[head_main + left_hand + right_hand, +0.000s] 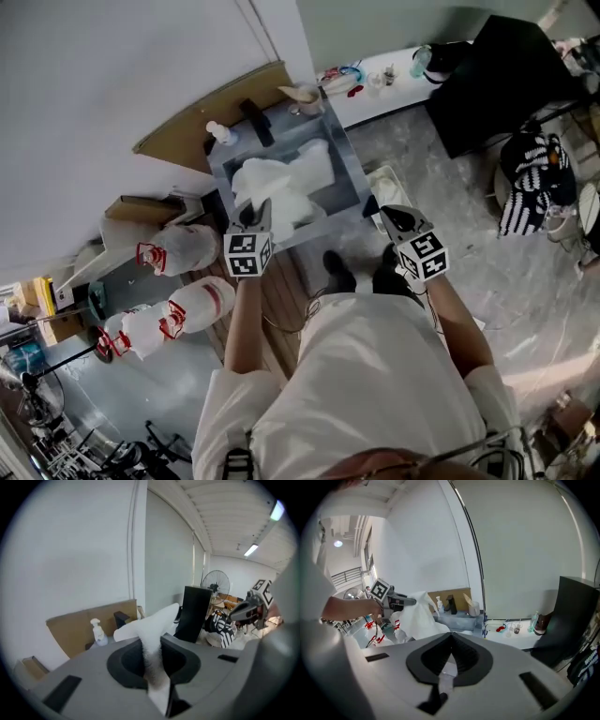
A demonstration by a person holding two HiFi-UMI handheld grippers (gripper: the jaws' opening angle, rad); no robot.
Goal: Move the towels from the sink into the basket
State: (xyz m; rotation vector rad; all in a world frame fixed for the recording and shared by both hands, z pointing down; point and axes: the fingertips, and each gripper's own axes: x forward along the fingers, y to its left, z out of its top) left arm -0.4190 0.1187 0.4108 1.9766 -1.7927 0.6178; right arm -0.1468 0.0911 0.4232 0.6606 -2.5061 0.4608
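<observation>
Clamped on a bunched fold of towel (151, 620) with the left gripper (152, 658), cloth filling the gap between the pads and fanning out beyond the tips. Gripped by one fold, probably to let the rest hang free and clear the sink (352, 178) wall. From the right gripper view, drapes below those jaws, tail down at the sink. Cannot tell whether more towels lie beneath. Pressed together on nothing at the right gripper (450, 637), tips meeting, held well aside of the towel, likely kept out of the way. Just ahead of the right jaws, what looks like the basket (394, 183), judged the drop point
</observation>
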